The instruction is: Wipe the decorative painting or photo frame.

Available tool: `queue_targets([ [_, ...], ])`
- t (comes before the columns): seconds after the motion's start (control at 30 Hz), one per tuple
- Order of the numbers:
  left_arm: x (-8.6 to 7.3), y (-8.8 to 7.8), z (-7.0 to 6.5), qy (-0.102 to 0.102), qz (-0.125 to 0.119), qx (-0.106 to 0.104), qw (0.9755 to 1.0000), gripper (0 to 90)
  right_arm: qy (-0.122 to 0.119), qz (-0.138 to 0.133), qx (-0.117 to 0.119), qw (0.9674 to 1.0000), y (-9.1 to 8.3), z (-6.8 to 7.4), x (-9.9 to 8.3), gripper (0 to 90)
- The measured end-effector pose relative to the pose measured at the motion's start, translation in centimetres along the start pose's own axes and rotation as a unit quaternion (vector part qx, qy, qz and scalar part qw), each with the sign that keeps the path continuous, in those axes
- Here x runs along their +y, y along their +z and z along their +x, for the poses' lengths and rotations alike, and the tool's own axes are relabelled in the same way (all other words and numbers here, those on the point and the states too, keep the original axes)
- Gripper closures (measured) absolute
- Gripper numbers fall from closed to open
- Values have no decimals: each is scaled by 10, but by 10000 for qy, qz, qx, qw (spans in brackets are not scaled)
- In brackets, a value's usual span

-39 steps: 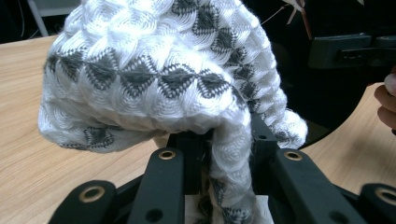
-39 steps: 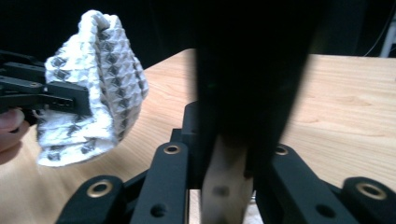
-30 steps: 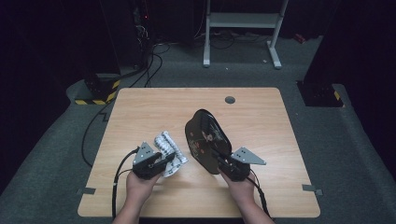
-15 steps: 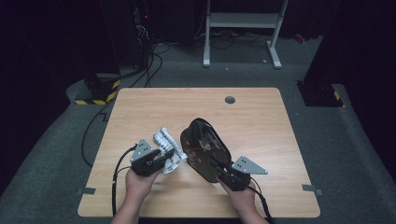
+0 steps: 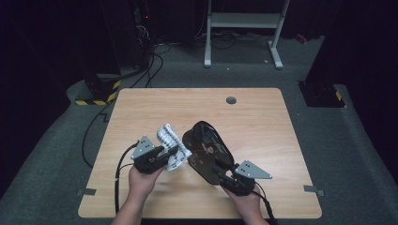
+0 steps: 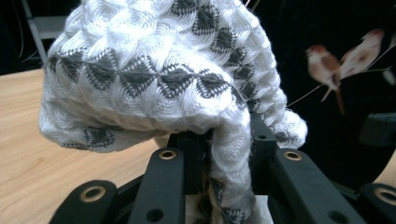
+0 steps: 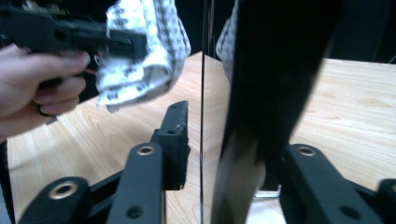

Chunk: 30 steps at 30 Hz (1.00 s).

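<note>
My left gripper [image 5: 174, 151] is shut on a white and grey knitted cloth [image 5: 169, 140], held bunched above the wooden table [image 5: 263, 122]. In the left gripper view the cloth [image 6: 154, 74] bulges over the jaws, a fold pinched between them. Just right of it a black oval dish with a bird print [image 5: 206, 150] stands tilted on edge, touching the cloth. My right gripper [image 5: 225, 177] is at the dish's near rim. Its jaws have just been opening: in the right gripper view the dish [image 7: 271, 84] leans by the right jaw, with a gap to the left pad [image 7: 173, 135].
A round grommet hole [image 5: 231, 100] sits near the table's far edge. Tape marks [image 5: 87, 191] lie on the carpet by the near corners. Cables [image 5: 101, 126] trail off left. A white metal frame [image 5: 244, 21] and a yellow-black striped base [image 5: 96, 98] stand beyond the table.
The right hand has drawn back toward the near edge, and the dish has tipped lower and slightly left, against the cloth. The left gripper and cloth have stayed put.
</note>
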<state>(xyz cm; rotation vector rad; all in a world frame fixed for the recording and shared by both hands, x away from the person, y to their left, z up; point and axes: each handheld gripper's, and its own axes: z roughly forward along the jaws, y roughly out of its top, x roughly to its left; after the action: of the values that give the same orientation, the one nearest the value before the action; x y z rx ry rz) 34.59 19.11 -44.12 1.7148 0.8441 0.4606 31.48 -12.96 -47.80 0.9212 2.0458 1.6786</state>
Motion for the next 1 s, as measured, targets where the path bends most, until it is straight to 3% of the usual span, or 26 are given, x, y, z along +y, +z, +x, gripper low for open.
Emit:
queue_targets([
  [0.07,4,-2,-2,21,-84,-13,10000,732,-90,26,-53,9999,-3,0,-2,598],
  [0.2,19,-6,-9,54,-298,-47,9995,734,-25,-94,-40,9999,-6,-2,-7,605],
  [0.5,59,-4,-26,279,-636,-62,9976,735,-167,-190,-66,9997,-7,2,-11,726],
  [0.63,77,1,-32,356,-750,-63,9965,735,-141,-217,-112,9996,-6,2,-11,782],
  [0.83,100,11,-40,453,-862,-68,9952,734,-184,-211,-112,9995,-5,3,-12,787],
  [1.0,116,23,-49,507,-882,-214,9946,729,-190,-211,-119,9995,-5,3,-12,787],
])
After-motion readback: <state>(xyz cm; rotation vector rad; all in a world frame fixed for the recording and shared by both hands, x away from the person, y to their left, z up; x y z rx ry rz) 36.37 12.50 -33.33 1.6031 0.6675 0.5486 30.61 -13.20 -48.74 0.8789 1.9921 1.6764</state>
